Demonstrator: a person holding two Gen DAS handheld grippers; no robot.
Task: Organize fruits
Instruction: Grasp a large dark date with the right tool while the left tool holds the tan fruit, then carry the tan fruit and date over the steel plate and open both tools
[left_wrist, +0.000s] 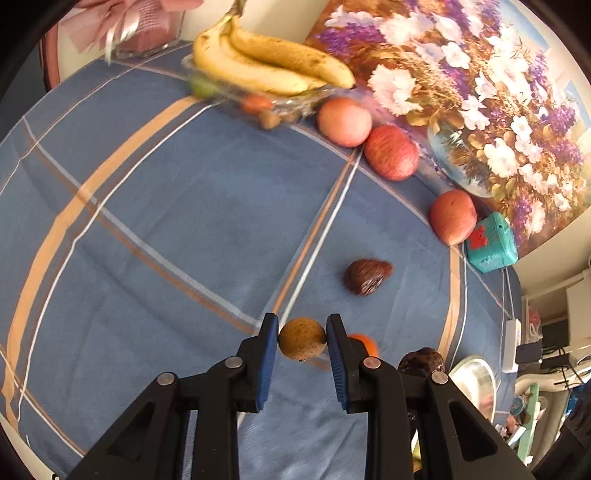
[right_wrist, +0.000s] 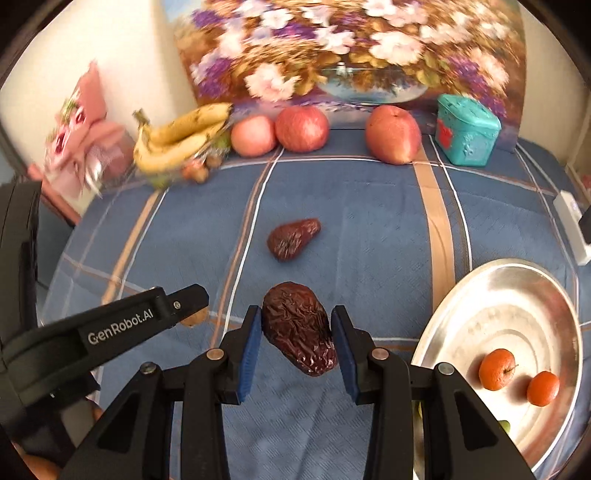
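Both grippers are mid-pick, each with a small fruit between its jaws. The left gripper (left_wrist: 302, 338) has its jaws narrowed onto a small round tan fruit (left_wrist: 302, 338), with both pads touching its sides. The right gripper (right_wrist: 295, 332) has its jaws closed against a wrinkled dark date (right_wrist: 298, 328), held tilted, its lower end hanging below the pads; whether either fruit is clear of the cloth cannot be told. The step in hand appears to be collecting loose fruit for the metal plate (right_wrist: 509, 295) at the right, which already carries two small orange fruits (right_wrist: 496, 369). The next move likely calls for carrying the date rightward over the plate rim and releasing it low, keeping the grip firm since the skin looks soft and slippery. A second date (right_wrist: 293, 239) lies loose on the blue plaid cloth (right_wrist: 369, 229) ahead, well apart from both grippers. Along the back stand three apples (right_wrist: 302, 129), a banana bunch (right_wrist: 181, 142) on a clear dish, and a teal box (right_wrist: 466, 129). The two grippers work close together; collision is the main hazard.
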